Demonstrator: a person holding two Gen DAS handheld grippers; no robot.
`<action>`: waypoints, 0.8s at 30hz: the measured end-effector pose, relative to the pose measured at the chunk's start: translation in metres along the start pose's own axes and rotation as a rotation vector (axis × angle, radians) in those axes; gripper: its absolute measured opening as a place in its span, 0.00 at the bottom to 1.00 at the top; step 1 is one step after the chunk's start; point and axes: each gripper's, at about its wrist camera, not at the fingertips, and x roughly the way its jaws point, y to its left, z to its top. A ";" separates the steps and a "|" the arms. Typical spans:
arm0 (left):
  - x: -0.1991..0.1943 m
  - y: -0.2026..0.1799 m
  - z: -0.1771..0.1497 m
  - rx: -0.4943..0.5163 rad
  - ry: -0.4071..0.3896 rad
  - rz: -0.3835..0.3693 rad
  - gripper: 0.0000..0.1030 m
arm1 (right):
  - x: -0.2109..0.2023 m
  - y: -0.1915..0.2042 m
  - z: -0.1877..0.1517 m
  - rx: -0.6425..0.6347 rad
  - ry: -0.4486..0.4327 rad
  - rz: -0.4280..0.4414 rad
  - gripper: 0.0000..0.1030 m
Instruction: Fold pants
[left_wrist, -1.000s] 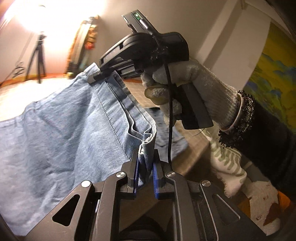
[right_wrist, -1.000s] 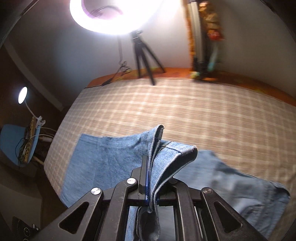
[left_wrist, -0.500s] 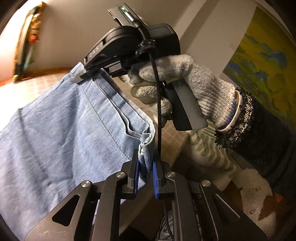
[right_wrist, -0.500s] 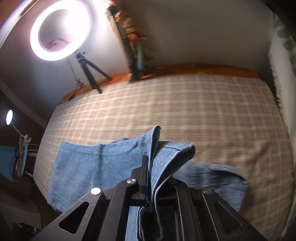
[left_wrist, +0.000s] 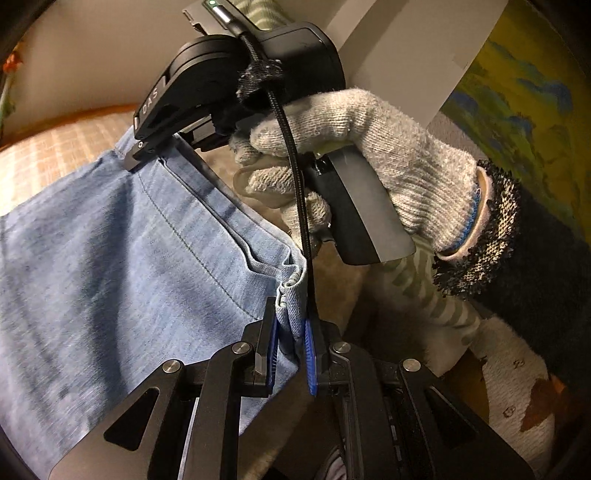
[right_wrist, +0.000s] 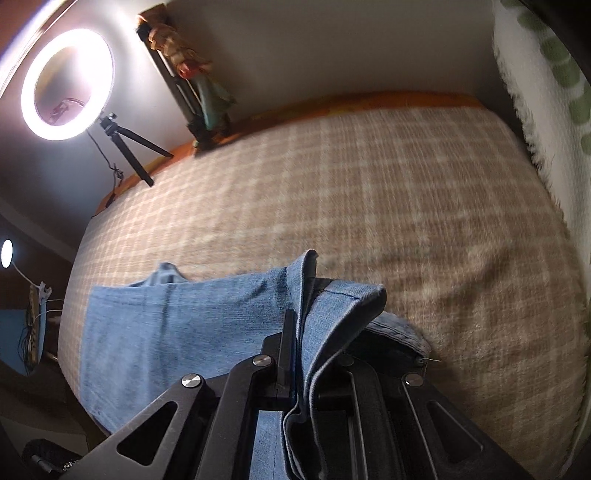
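1. Left wrist view: the left gripper (left_wrist: 290, 341) pinches a bunched hem corner of the blue pants (left_wrist: 110, 258) between its blue pads. Across the taut edge, the right gripper (left_wrist: 147, 151), held in a gloved hand (left_wrist: 369, 166), clamps the other corner.
2. Right wrist view: the right gripper (right_wrist: 299, 354) is pressed onto a folded pants (right_wrist: 177, 332) edge; the cloth hangs over the checked bed (right_wrist: 369, 203). A ring light (right_wrist: 66, 85) glows behind.

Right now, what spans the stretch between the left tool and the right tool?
In the left wrist view, the hemmed edge of the jeans runs taut from the left tool to the right tool; nothing else lies between.
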 end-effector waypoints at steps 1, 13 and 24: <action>0.002 0.000 0.001 0.000 0.006 0.002 0.10 | 0.003 -0.001 -0.001 0.003 0.002 0.001 0.03; -0.004 0.001 -0.003 -0.033 0.068 0.047 0.29 | 0.003 0.003 -0.003 -0.031 -0.006 -0.100 0.21; -0.081 0.007 -0.014 -0.038 -0.007 0.127 0.33 | -0.065 0.029 -0.011 -0.048 -0.127 -0.167 0.49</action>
